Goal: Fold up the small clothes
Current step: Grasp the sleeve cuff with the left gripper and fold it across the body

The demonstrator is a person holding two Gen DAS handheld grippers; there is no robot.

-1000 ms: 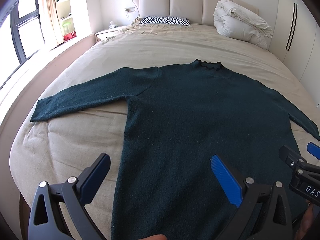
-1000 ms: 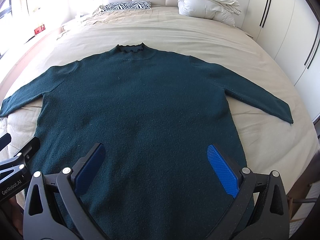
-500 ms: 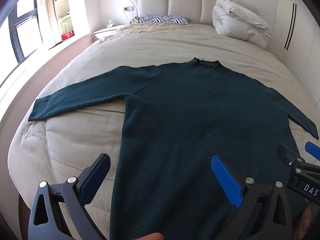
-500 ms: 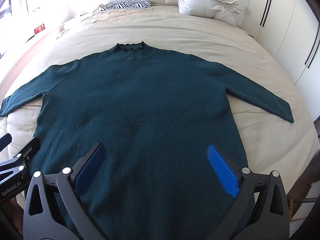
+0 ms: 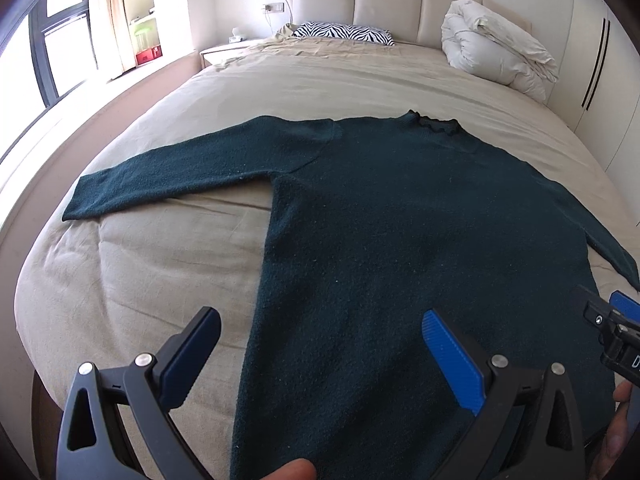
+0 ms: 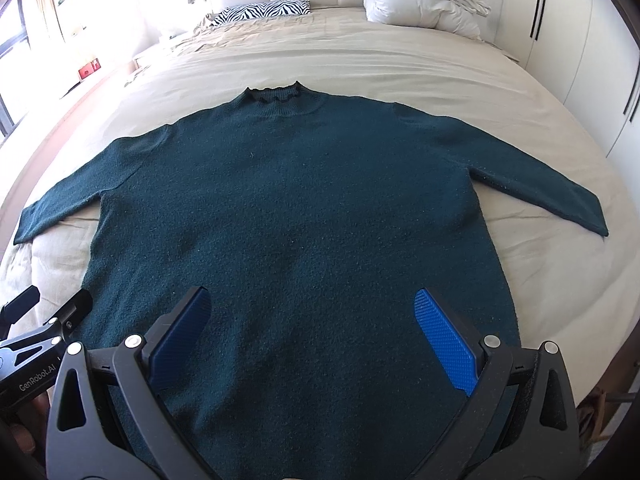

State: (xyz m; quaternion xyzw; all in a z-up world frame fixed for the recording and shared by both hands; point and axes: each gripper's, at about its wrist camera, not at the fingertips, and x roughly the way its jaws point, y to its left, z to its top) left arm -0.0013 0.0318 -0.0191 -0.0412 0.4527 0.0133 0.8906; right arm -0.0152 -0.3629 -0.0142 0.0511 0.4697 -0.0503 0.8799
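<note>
A dark green knitted sweater (image 5: 400, 240) (image 6: 288, 216) lies flat on the beige bed, collar away from me and both sleeves spread outward. My left gripper (image 5: 320, 344) hovers open above the sweater's lower left side edge, nothing between its blue pads. My right gripper (image 6: 312, 328) is open too, held over the lower middle of the body. The right gripper's tip (image 5: 612, 320) shows at the right edge of the left wrist view; the left gripper's tip (image 6: 44, 312) shows at the left edge of the right wrist view. The hem is hidden below both views.
The beige bed sheet (image 5: 160, 264) extends all round the sweater. A rolled white duvet (image 5: 496, 60) and a zebra-striped pillow (image 5: 344, 34) lie by the headboard. White wardrobes (image 6: 592, 40) line the right side; a window (image 5: 24, 60) and a nightstand (image 5: 224, 50) are on the left.
Both grippers have drifted slightly; the left view has shifted a little so more of the left sleeve shows. Sweater unmoved, grippers still open.
</note>
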